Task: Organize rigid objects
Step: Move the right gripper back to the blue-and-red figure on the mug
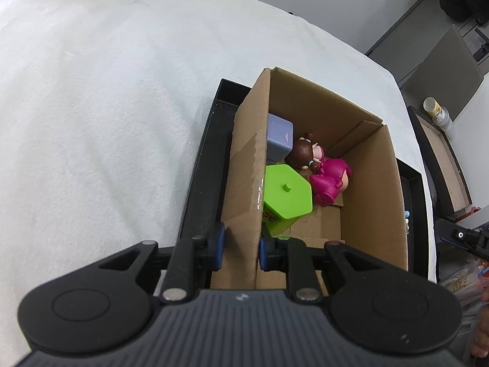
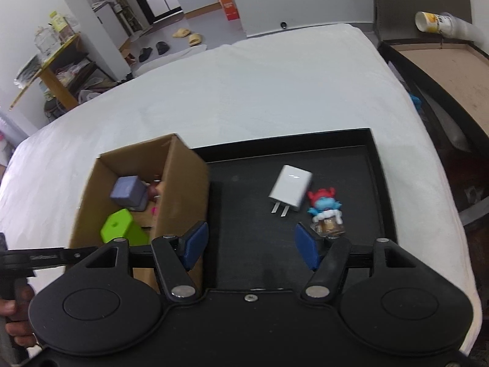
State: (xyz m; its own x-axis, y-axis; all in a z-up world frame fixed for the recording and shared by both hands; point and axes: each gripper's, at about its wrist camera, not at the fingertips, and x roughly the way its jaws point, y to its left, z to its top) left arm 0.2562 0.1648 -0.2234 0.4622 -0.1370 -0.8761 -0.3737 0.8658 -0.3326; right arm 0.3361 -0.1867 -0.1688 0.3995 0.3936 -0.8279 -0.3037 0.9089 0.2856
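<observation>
- Left wrist view: the left gripper (image 1: 241, 252) is clamped on the near wall of the cardboard box (image 1: 369, 183), one blue pad outside and one inside. I judge this grip is there to steady the box while things go in.
- The box stands in a black tray (image 1: 204, 165), which rests on a surface covered with a white cloth (image 1: 91, 107); whether that is a desk or a bed I cannot tell.
- Already in the box: a green hexagonal block (image 1: 287, 195) with a small peg on top, a lavender cube (image 1: 279, 136) against the left wall, and a doll in a magenta dress (image 1: 321, 168) lying on its side. They lie packed toward the left wall and touch one another.
- Dark lettering shows on the green block's side, but it is too cut off to read.
- Right wrist view: the right gripper (image 2: 252, 244) hangs over the tray (image 2: 379, 183) with its jaws apart and nothing between them; it is not touching anything.
- Still on the tray floor beyond it, right of the box (image 2: 183, 183): a white charger plug (image 2: 290, 189) lying flat, prongs toward the camera, and just beside it a blue figurine with a red cap (image 2: 324, 202). A small clear bottle with brownish contents (image 2: 328, 226) sits near the right fingertip.
- These three look like the objects left to sort; the open jaws suit a reach for one of them.
- No writing on them can be read.
</observation>
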